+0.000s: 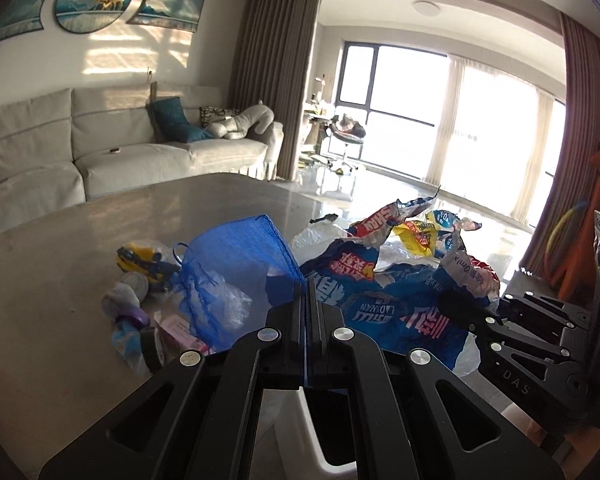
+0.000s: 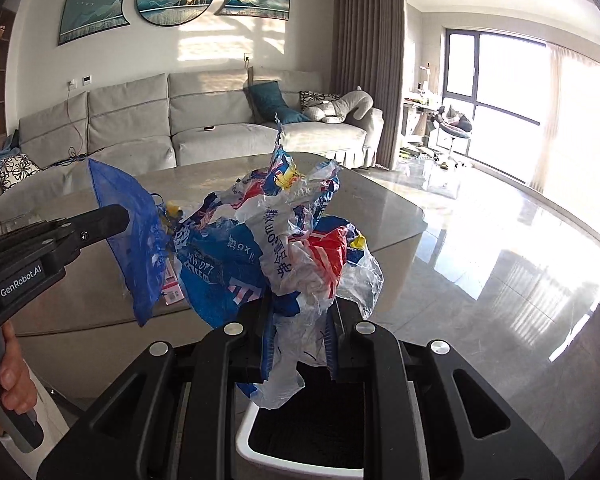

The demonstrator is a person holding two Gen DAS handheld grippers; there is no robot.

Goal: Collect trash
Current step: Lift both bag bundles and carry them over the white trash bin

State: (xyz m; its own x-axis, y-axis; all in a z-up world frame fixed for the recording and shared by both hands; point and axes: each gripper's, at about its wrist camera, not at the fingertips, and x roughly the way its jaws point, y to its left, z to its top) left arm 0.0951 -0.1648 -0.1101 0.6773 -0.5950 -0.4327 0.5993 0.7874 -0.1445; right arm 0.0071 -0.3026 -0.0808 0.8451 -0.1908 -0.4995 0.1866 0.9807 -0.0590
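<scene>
My left gripper [image 1: 306, 286] is shut on a corner of a blue mesh bag [image 1: 236, 264], which hangs in the air over the table's edge. From the right wrist view that left gripper [image 2: 118, 216] comes in from the left with the mesh bag [image 2: 132, 240] draped from it. My right gripper [image 2: 300, 312] is shut on a crumpled bundle of blue, red and clear plastic wrappers [image 2: 296, 240]. The same bundle [image 1: 400, 292] shows beside the mesh bag, held by the right gripper [image 1: 466, 316]. A white bin [image 2: 246, 440] with a dark inside stands directly below both grippers.
More small trash [image 1: 140, 276] lies on the grey marble table [image 1: 80, 232]: a yellow and blue piece, clear plastic, a pink box [image 1: 178, 328]. A hand [image 2: 12, 380] grips the left tool's handle. Behind are a grey sofa [image 2: 204, 128], glossy floor [image 2: 500, 280] and bright windows.
</scene>
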